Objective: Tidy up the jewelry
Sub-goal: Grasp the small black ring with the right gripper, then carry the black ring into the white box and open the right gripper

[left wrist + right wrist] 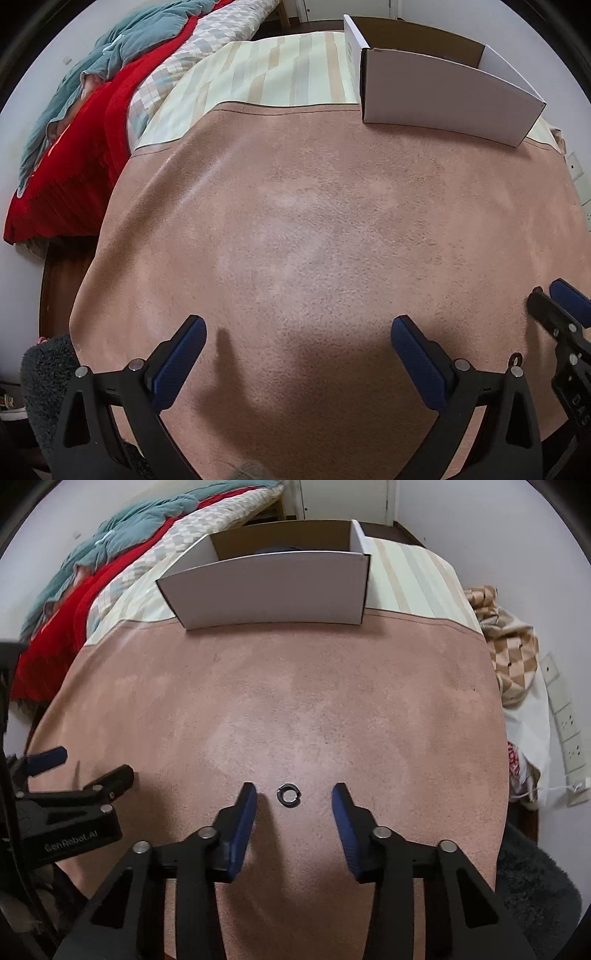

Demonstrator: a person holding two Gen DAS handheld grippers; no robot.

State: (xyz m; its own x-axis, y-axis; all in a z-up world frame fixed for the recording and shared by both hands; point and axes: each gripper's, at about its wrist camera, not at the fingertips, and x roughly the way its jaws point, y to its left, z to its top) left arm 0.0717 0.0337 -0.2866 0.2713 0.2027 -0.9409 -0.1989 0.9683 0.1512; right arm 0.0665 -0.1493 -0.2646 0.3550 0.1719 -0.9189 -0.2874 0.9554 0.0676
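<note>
A small dark open ring (pixel 289 794) lies on the pink suede mat (pixel 295 709), just between and a little ahead of my right gripper's (pixel 294 794) fingertips. That gripper is open and empty, low over the mat. A ring also shows in the left wrist view (pixel 516 357), small and dark, at the far right by my right gripper. My left gripper (pixel 298 328) is open wide and empty over bare mat (pixel 314 240). A white cardboard box (pixel 273 587) with a brown inside stands open at the mat's far edge; something dark lies inside it.
The box also shows at the back right in the left wrist view (pixel 443 99). A striped cloth (pixel 280 70) covers the table beyond the mat. Red and teal bedding (pixel 74 122) is piled to the left. Checked fabric (pixel 513 646) and a wall socket strip (pixel 565 731) are to the right.
</note>
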